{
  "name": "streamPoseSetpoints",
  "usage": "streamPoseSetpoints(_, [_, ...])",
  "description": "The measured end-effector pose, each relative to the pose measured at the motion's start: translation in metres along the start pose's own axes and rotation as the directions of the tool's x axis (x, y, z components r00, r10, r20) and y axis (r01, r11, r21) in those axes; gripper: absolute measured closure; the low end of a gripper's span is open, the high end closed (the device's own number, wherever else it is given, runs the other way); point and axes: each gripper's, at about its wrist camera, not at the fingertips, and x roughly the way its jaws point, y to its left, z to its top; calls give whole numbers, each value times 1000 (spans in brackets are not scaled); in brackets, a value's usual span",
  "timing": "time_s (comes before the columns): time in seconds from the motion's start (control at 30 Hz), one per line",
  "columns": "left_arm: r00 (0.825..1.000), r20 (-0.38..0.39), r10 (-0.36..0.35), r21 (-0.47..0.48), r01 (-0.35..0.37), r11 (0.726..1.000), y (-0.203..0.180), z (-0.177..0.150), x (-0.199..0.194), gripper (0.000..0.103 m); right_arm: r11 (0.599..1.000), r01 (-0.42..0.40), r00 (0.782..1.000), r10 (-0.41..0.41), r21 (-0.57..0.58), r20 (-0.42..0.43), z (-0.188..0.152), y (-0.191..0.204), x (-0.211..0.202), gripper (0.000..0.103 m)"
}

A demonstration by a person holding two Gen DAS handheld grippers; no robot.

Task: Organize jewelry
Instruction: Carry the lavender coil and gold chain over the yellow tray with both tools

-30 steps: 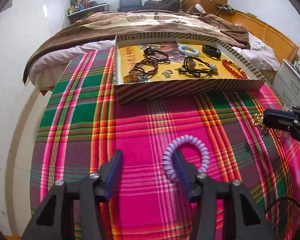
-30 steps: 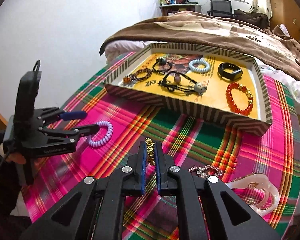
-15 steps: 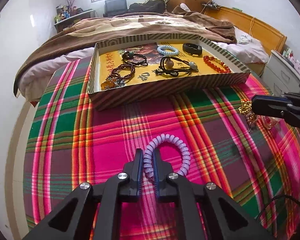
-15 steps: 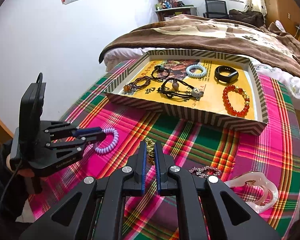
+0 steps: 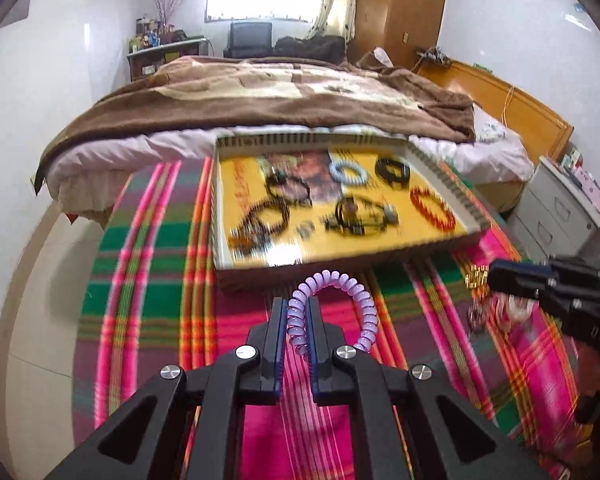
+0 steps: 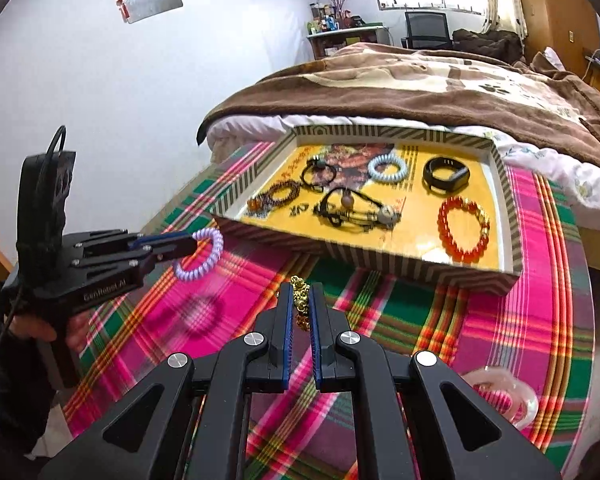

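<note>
My left gripper [image 5: 298,306] is shut on a lilac spiral hair tie [image 5: 340,304], held clear above the plaid cloth; the right wrist view shows that gripper [image 6: 192,242] at the left with the hair tie [image 6: 200,254] hanging over its shadow. My right gripper [image 6: 300,294] is shut on a gold chain bracelet [image 6: 300,300], seen again at the right of the left wrist view as gripper [image 5: 494,276] and gold bracelet [image 5: 476,280]. Beyond both lies the striped tray [image 6: 504,184] with a yellow floor, holding several bracelets and hair ties.
A clear pink ring-shaped piece [image 6: 512,396] lies on the plaid cloth [image 6: 460,320] at the lower right. A bed with a brown blanket [image 6: 420,88] stands behind the tray. A white drawer cabinet [image 5: 556,216] is at the right. A hand [image 6: 40,328] holds the left gripper.
My left gripper closed on the lilac hair tie and lifted it off the cloth. The right gripper stayed shut on the gold bracelet and barely moved.
</note>
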Motion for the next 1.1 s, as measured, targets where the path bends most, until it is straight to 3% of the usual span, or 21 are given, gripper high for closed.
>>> streamPoseSetpoints(0.27, [998,61,-2,-36,4,999,15,53,13,94,998,16,999,-19,63,46,35,-6,15,95])
streamPoseSetpoints(0.5, [998,62,-8,-65,12,998,27,99,55,94,993,62,997,-67,102,48,74,-16,49,96])
streamPoseSetpoints(0.77, [1000,28,-7,-84,9,996,40,123,111,94,984,103,995,-101,146,-18,95,-35,101,96])
streamPoseSetpoints(1.1, [999,-37,20,-102,-24,994,55,141,167,94,979,138,989,-129,152,-68,96,-45,141,96])
